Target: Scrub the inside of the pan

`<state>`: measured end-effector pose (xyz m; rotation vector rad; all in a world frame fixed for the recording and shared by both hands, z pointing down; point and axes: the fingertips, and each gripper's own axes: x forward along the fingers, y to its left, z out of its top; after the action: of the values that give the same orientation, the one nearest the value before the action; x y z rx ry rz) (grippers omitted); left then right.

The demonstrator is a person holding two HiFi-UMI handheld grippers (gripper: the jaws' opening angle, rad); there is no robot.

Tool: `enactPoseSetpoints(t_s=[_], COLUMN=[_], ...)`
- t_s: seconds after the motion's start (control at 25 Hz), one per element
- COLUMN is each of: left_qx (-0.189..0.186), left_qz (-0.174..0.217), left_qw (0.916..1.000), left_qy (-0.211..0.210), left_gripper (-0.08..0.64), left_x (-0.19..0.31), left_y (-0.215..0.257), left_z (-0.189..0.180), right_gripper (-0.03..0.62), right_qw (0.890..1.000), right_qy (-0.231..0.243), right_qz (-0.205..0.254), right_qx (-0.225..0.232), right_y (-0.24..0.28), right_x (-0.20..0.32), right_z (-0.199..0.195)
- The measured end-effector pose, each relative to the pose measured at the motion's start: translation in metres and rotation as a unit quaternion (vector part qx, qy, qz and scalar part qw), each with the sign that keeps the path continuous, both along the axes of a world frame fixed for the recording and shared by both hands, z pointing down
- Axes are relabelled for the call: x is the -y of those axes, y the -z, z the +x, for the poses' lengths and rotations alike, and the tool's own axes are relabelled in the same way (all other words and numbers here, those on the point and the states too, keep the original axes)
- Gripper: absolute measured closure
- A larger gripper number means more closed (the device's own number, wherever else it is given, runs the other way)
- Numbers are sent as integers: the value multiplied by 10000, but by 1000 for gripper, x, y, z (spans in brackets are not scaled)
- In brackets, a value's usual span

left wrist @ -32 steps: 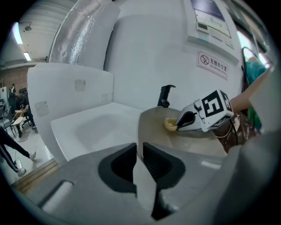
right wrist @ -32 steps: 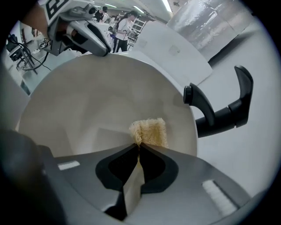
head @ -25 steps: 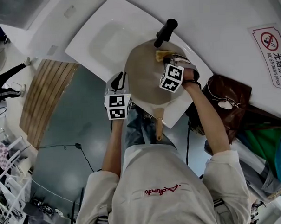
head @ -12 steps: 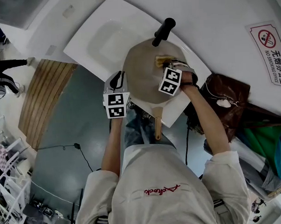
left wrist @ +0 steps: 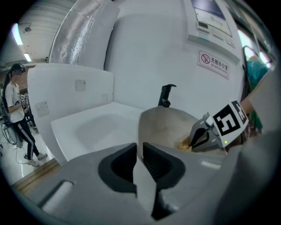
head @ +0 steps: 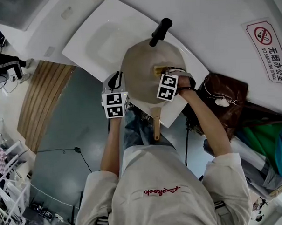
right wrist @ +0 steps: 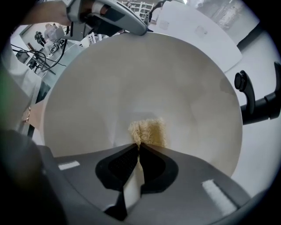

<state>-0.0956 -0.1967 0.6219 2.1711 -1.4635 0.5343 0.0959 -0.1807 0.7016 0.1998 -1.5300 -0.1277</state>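
A beige pan (head: 141, 70) with a wooden handle (head: 156, 125) is held tilted over a white sink (head: 100, 39). My left gripper (left wrist: 139, 151) is shut on the pan's near rim (left wrist: 141, 132); in the head view the left gripper (head: 119, 85) is at the pan's left edge. My right gripper (right wrist: 138, 147) is shut on a yellowish scrub pad (right wrist: 148, 132), which is pressed on the inside of the pan (right wrist: 145, 79). The head view shows the pad (head: 158, 69) right of the pan's middle, in front of the right gripper (head: 162, 75).
A black faucet (head: 160, 31) rises just behind the pan. A no-smoking sign (head: 267, 43) hangs on the white wall. A brown bag (head: 224, 99) lies at right, a wooden slatted board (head: 42, 100) at left. A person (left wrist: 15, 114) stands far left.
My right gripper has drawn the scrub pad back from the pan's far rim, near the faucet, toward its middle. The left gripper has kept its hold on the rim.
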Motion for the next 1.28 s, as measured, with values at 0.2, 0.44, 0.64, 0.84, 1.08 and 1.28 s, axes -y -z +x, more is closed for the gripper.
enactPoseSetpoints(t_s=[0.2, 0.44, 0.64, 0.84, 1.08, 1.28], left_qx=[-3, 6, 24, 47, 26, 15], left_qz=[5, 18, 5, 19, -19, -16], left_qw=[10000, 10000, 10000, 10000, 10000, 10000], left_qy=[10, 45, 33, 9, 2, -36], left_gripper=[514, 515, 515, 515, 515, 515], left_x=[0, 1, 1, 2, 1, 2], left_y=[1, 0, 0, 1, 1, 1], left_z=[1, 0, 1, 1, 1, 1], right_gripper=[569, 569, 569, 569, 569, 569], right_qw=[9994, 9986, 9989, 9974, 9955, 9957], right_qy=[298, 485, 415, 279, 243, 125], right_qz=[-166, -188, 200, 642, 905, 906], right_qx=[-84, -61, 128, 168, 116, 172], right_y=[-5, -5, 10, 20, 25, 22], right_x=[-24, -35, -9, 32, 71, 87], right_z=[-3, -9, -17, -22, -27, -33])
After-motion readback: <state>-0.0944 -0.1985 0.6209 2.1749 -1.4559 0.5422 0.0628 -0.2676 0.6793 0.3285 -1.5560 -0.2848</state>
